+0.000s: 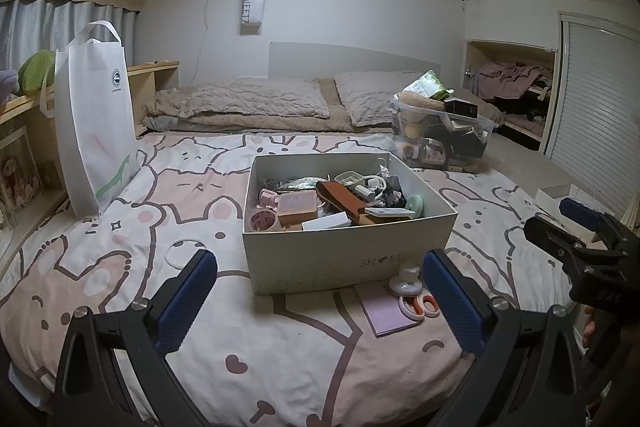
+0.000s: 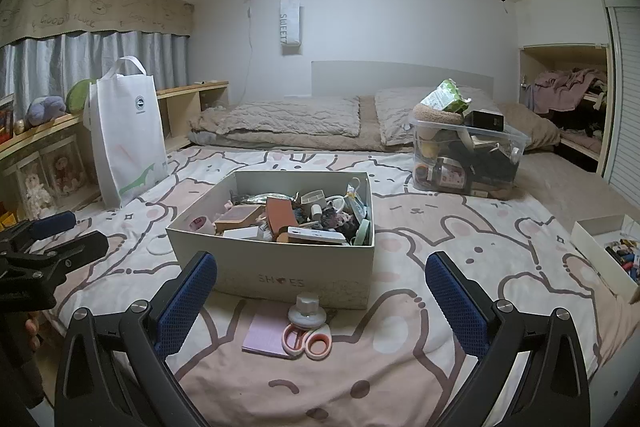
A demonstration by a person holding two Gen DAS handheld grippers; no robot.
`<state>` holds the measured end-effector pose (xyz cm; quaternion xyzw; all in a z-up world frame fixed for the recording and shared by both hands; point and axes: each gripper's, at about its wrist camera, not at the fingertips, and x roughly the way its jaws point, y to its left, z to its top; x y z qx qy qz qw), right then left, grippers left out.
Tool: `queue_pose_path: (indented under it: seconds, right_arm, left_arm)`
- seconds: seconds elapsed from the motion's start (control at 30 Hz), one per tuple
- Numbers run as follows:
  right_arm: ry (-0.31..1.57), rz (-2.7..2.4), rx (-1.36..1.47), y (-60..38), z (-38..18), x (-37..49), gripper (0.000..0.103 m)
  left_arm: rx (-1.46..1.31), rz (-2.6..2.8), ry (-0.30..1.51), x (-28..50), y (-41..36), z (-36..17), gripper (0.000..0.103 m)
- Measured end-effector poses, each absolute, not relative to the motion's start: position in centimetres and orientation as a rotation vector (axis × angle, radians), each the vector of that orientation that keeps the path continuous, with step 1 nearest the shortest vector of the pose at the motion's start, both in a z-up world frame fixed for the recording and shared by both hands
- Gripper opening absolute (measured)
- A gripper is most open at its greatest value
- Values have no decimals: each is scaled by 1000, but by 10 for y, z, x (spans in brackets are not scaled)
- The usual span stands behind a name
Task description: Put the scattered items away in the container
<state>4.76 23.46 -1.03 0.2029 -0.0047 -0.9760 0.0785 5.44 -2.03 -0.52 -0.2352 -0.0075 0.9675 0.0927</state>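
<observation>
- Shoebox (image 2: 280,279) marked "SHOES" sits open on the bear-print bedspread (image 2: 460,251), already stuffed with small clutter: a brown strap, a pink case, tape rolls, white plugs.
- Three items lie loose just in front of the shoebox's near wall: a lilac notepad (image 2: 262,339), orange-handled scissors (image 2: 308,341) partly on the notepad, and a small white bottle (image 2: 307,311) upright, almost touching the shoebox.
- Left gripper (image 1: 320,291) is spread wide with nothing in it, hovering before the shoebox's left front; its right blue pad sits just beside the scissors in the left wrist view.
- Right gripper (image 2: 322,291) is also wide apart and empty, centred before the shoebox with the three items between its fingers.
- Clear plastic bin (image 2: 468,163), overfilled, stands behind and right of the shoebox.
- White tote bag (image 2: 126,131) stands upright behind and left of the shoebox.
</observation>
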Motion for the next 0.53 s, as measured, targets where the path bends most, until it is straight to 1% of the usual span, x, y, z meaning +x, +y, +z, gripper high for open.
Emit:
queue_pose_path:
  seconds: [0.53]
  right_arm:
    - [-28,-2923,609,237,-11,47,103]
  left_arm:
    - [-685,2911,12,57,-18,-9,103]
